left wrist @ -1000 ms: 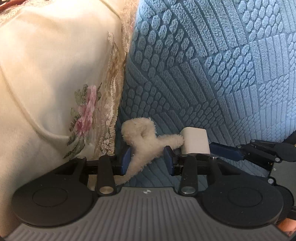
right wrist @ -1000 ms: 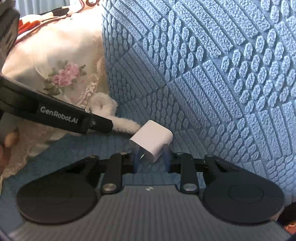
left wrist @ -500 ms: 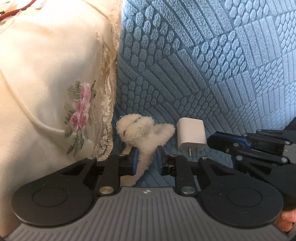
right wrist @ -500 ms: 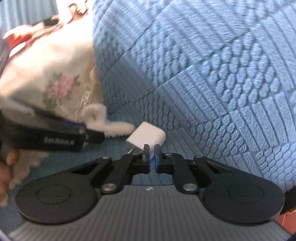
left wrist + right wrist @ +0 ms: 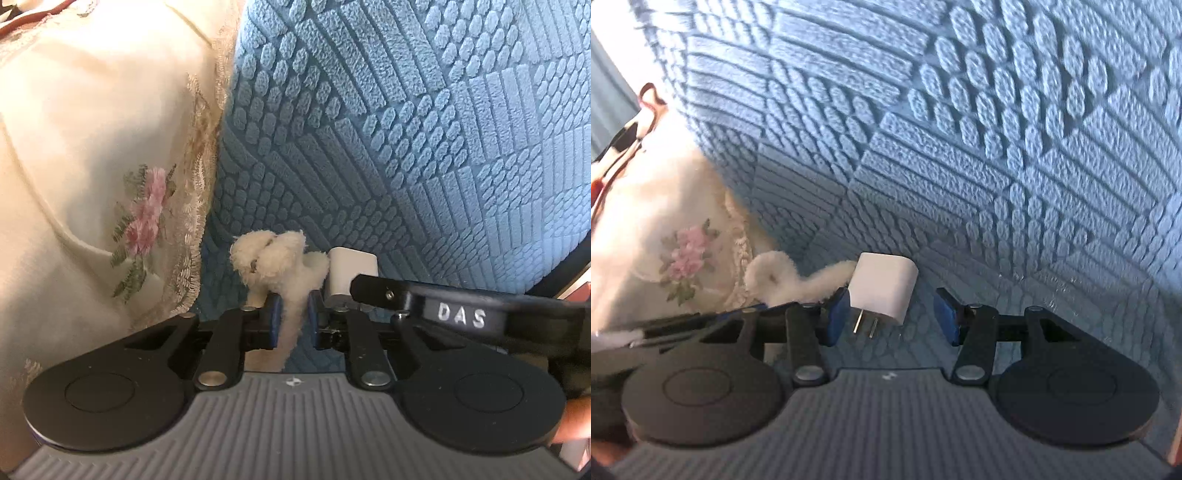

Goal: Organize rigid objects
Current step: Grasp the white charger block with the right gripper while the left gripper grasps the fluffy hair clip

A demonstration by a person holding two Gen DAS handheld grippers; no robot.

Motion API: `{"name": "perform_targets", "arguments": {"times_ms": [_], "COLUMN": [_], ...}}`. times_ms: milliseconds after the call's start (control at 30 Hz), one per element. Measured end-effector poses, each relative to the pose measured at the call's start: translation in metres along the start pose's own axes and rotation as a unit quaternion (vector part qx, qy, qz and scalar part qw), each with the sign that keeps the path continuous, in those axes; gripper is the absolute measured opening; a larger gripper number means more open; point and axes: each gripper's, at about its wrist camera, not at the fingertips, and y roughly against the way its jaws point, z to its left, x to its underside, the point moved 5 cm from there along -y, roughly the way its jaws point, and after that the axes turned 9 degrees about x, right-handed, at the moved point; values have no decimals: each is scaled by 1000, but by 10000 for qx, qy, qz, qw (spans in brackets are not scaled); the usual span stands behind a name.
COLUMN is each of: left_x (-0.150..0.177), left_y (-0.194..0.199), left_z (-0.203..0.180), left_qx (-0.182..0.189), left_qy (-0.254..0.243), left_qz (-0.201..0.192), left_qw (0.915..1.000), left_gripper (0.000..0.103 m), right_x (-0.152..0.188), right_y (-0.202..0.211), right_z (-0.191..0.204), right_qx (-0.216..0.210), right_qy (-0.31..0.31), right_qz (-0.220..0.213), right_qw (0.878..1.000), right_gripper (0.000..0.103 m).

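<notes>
Left wrist view: showing the left gripper [image 5: 293, 325] clamping its jaws on the narrow strip of a cream fluffy plush toy [image 5: 275, 264], pads pressing the fleece from both sides, strip hanging down between them. Lying on the blue textured sofa cover [image 5: 424, 129], the toy's curled, thicker end sitting just beyond the pads. Resting just beside the toy's far tip, a white wall charger [image 5: 351, 273], partly hidden by the right gripper's black finger crossing in from the right edge. Filling the left side, a cream cushion [image 5: 92, 147] with an embroidered pink flower [image 5: 146, 218] and a lace border, pressing against the blue cover.

Right wrist view: showing the right gripper [image 5: 892, 315] with jaws standing apart, having just been opening. Lying between the blue pads, closer to the left pad, the charger [image 5: 882, 286] sitting on the sofa cover [image 5: 997, 147], two metal prongs [image 5: 864, 325] pointing back toward the camera. Not pressing on the charger, either pad; whether the left pad is touching it, impossible to tell. Lying just left of the charger, the plush toy [image 5: 783, 278], next to the flowered cushion [image 5: 665, 229].
</notes>
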Motion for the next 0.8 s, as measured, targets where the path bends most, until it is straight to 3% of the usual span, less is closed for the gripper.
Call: {"name": "perform_targets", "arguments": {"times_ms": [167, 433, 733, 800], "left_x": [0, -1, 0, 3], "left_y": [7, 25, 39, 44], "left_z": [1, 10, 21, 25], "left_qx": [78, 108, 161, 166], "left_qy": [137, 417, 641, 672], "left_qz": [-20, -142, -216, -224], "left_qw": [9999, 9990, 9976, 9973], "left_gripper": [19, 18, 18, 18], "right_x": [-9, -23, -30, -33], "right_y": [-1, -22, -32, -32], "right_z": [0, 0, 28, 26], "right_qx": [119, 325, 958, 1048], "right_qy": [-151, -552, 842, 808], "right_qz": [78, 740, 1002, 1068], "right_qw": [9998, 9952, 9868, 9854], "right_gripper": [53, 53, 55, 53]}}
